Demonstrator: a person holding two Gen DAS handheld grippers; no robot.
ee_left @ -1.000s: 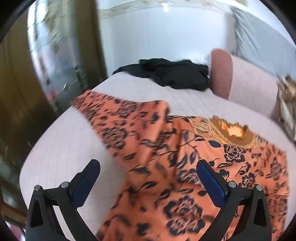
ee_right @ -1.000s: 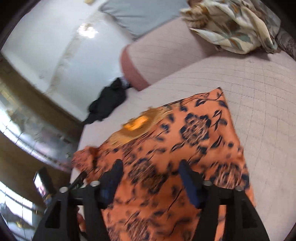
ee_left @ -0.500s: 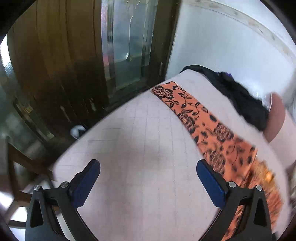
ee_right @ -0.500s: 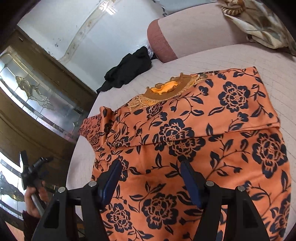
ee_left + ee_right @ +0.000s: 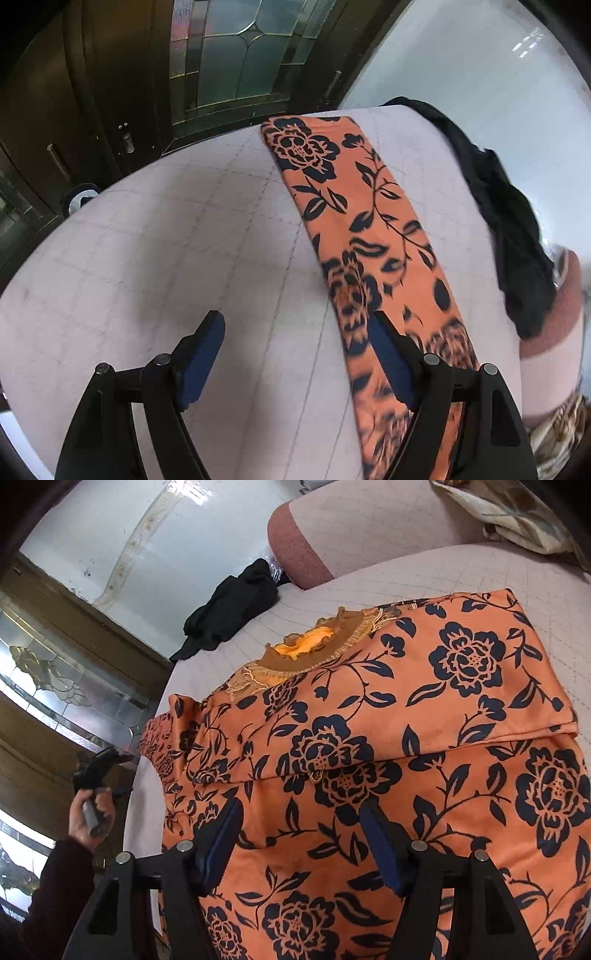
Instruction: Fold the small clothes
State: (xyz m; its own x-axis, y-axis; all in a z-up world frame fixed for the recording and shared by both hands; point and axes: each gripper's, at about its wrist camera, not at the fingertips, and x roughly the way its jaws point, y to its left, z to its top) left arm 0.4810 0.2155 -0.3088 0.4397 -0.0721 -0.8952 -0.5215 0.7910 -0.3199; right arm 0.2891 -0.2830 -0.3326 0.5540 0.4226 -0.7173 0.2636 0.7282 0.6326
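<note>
Orange garment with dark navy flower print (image 5: 369, 738), spread flat on a pale pink quilted bed cover with a grid of stitched lines (image 5: 166, 258). Brown and gold embroidered collar (image 5: 314, 650) at the far end in the right wrist view, one sleeve already folded across the chest with its hem lying as a straight edge over the body. Other sleeve (image 5: 351, 221) stretched out long and flat on the bed, reaching toward the edge near a dark wooden door with leaded glass panes (image 5: 229, 59).

Left gripper (image 5: 295, 328) pointing steeply down over the bed cover, just beside that long sleeve. Fingers apart, having just been closing a little, with only bare quilt in the gap; right blue finger pad (image 5: 388, 354) over the sleeve's near edge, contact with the cloth not possible to tell. Same gripper small in the right wrist view (image 5: 99, 768), held by a hand (image 5: 90, 823) with a dark sleeve at the left side of the bed.

Right gripper (image 5: 299, 819) over the lower body of the garment, fingers standing apart and not gripping, printed cloth visible between them.

Crumpled black cloth (image 5: 229, 609) well apart at the far corner of the bed, near a pink bolster pillow with darker end (image 5: 332, 528). Beige patterned blanket (image 5: 517, 513) farther right.
</note>
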